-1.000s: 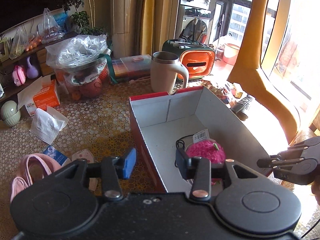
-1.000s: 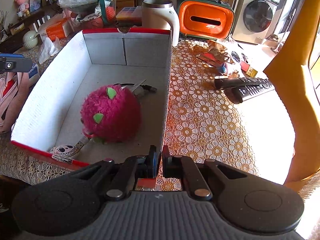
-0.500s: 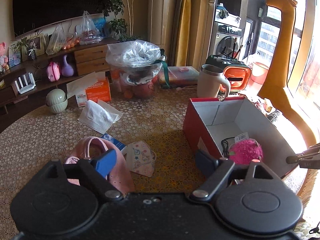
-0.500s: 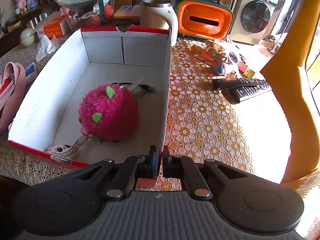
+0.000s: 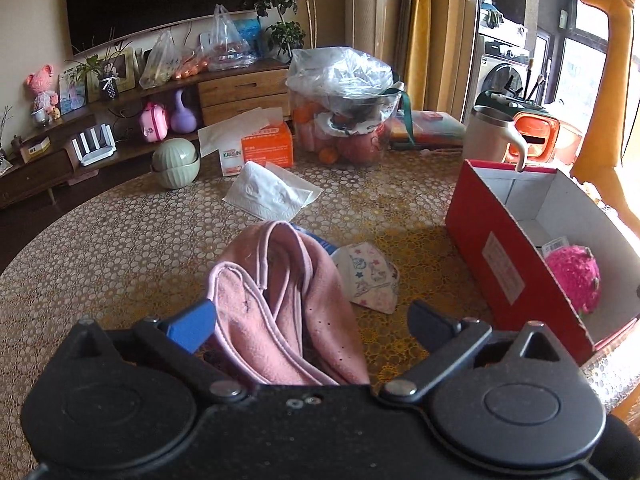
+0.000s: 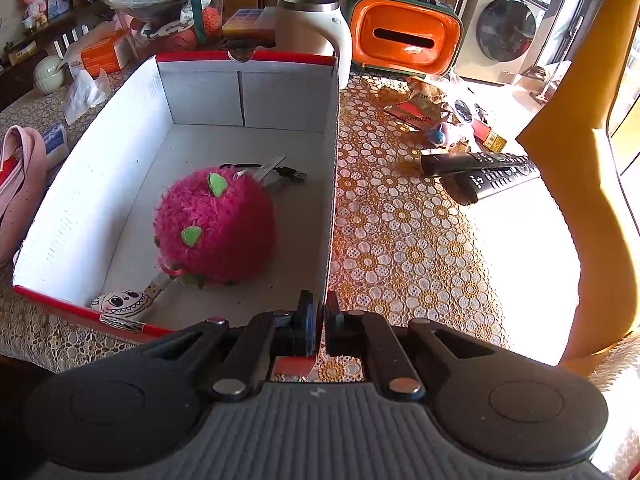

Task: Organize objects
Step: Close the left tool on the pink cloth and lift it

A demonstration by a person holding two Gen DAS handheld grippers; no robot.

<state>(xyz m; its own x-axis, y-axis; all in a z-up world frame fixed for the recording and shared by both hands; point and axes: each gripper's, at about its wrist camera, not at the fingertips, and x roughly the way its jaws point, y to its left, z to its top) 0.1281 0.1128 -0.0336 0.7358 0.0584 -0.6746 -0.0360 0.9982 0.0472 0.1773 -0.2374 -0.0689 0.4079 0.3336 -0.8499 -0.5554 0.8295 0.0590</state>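
My left gripper (image 5: 310, 326) has just been opening and now stands wide, its fingers either side of the pink cloth (image 5: 280, 300) that lies on the worktop (image 5: 120, 240); the pads do not press it. A patterned mask (image 5: 370, 276) sits just beside the cloth at its 3 o'clock. My right gripper (image 6: 318, 316) is clamped on the box (image 6: 328, 184), its near right wall between the pads. Inside the box I see the pink plush (image 6: 216, 224) near the middle, a small skull charm (image 6: 120, 300) at its 7 o'clock and a cable (image 6: 288, 174) at its 1 o'clock. Two remotes (image 6: 480, 172) lie on the worktop, well apart from the box at its 3 o'clock.
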